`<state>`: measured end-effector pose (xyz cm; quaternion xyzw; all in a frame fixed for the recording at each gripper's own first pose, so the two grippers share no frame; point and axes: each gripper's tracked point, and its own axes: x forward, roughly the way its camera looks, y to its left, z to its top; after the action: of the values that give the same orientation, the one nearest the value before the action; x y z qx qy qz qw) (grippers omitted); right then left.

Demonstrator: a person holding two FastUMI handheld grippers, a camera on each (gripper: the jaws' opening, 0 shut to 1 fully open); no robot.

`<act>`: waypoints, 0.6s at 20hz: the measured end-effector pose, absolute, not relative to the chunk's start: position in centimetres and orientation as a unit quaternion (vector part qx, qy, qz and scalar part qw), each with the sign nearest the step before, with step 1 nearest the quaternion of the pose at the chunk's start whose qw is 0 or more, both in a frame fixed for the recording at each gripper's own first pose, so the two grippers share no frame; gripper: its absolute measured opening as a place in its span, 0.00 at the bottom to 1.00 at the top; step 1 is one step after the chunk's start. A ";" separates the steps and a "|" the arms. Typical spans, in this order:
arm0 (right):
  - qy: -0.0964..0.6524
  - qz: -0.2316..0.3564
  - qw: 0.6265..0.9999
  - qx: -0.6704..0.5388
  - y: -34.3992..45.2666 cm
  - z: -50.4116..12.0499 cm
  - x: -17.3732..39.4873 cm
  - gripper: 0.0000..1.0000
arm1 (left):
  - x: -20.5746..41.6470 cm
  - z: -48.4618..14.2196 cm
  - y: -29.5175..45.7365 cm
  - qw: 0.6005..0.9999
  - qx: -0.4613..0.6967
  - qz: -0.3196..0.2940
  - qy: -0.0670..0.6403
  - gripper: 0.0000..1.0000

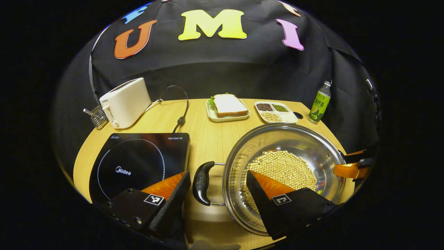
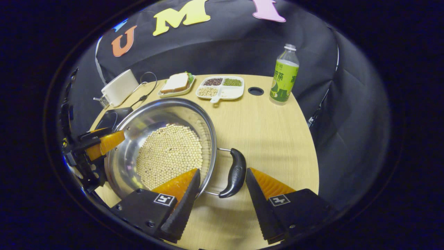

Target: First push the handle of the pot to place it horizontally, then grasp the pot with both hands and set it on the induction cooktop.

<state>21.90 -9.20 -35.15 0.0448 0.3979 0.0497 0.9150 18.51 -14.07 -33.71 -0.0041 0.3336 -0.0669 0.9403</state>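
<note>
Steel pot (image 1: 284,173) of pale beans sits on the wooden table (image 1: 208,139), just right of the black cooktop (image 1: 138,163), not yet on it. Both black side handles lie level, so the pushing step looks done; the two-handed grasp is in hand.

Left gripper (image 1: 216,187): fingers spread wide, straddling the left handle (image 1: 202,182) and the pot's rim, nothing pinched. One finger hangs over the cooktop's corner, the other over the beans.

Right gripper (image 2: 222,189): likewise released, the right handle (image 2: 235,172) standing between its fingers, clear of both as far as I can tell. In the right gripper view the left gripper shows at the pot's far rim.

Next move, by my reckoning: close each pair of fingers on its own handle, lift evenly so the beans stay put, carry sideways over the cooktop's ring, lower flat.

Toaster (image 1: 125,102), sandwich plate (image 1: 227,107), divided tray (image 1: 275,111) and green bottle (image 1: 319,103) stand well back, out of the path.
</note>
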 end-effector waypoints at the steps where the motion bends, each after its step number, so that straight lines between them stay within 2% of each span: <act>1: 0.399 0.055 0.914 0.046 -8.9 -35.2 22.0 0.85 | 18.8 -33.7 -14.1 0.941 0.001 -0.065 0.333 0.97; 2: 0.402 0.055 0.913 0.047 -8.9 -35.2 22.2 0.84 | 19.2 -33.8 -14.1 0.941 0.007 -0.065 0.332 0.97; 3: 0.404 0.055 0.912 0.046 -9.0 -35.3 22.3 0.77 | 19.4 -33.9 -14.2 0.941 0.010 -0.064 0.333 0.97; 7: 0.414 0.050 0.907 0.066 -9.0 -35.3 22.3 0.72 | 19.7 -34.4 -13.8 0.938 0.022 -0.055 0.342 0.95; 8: 0.418 0.047 0.905 0.068 -9.0 -35.3 22.3 0.71 | 19.7 -34.5 -13.4 0.937 0.028 -0.048 0.346 0.93; 9: 0.421 0.043 0.903 0.068 -9.0 -35.3 22.3 0.68 | 19.7 -34.6 -13.2 0.936 0.026 -0.049 0.348 0.81; 10: 0.424 0.039 0.902 0.066 -9.0 -35.3 22.2 0.70 | 19.6 -34.7 -13.1 0.934 0.027 -0.045 0.352 0.64; 11: 0.426 0.032 0.902 0.066 -9.1 -35.3 22.3 0.66 | 19.1 -35.1 -13.0 0.930 0.027 -0.045 0.364 0.70; 12: 0.428 0.026 0.901 0.067 -9.1 -35.5 22.3 0.66 | 18.7 -35.7 -12.9 0.924 0.029 -0.044 0.378 0.69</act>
<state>22.27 -9.08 -35.45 0.0666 0.4278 0.0259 0.9011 18.69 -12.94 -35.73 0.0295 0.3778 -0.0441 0.9244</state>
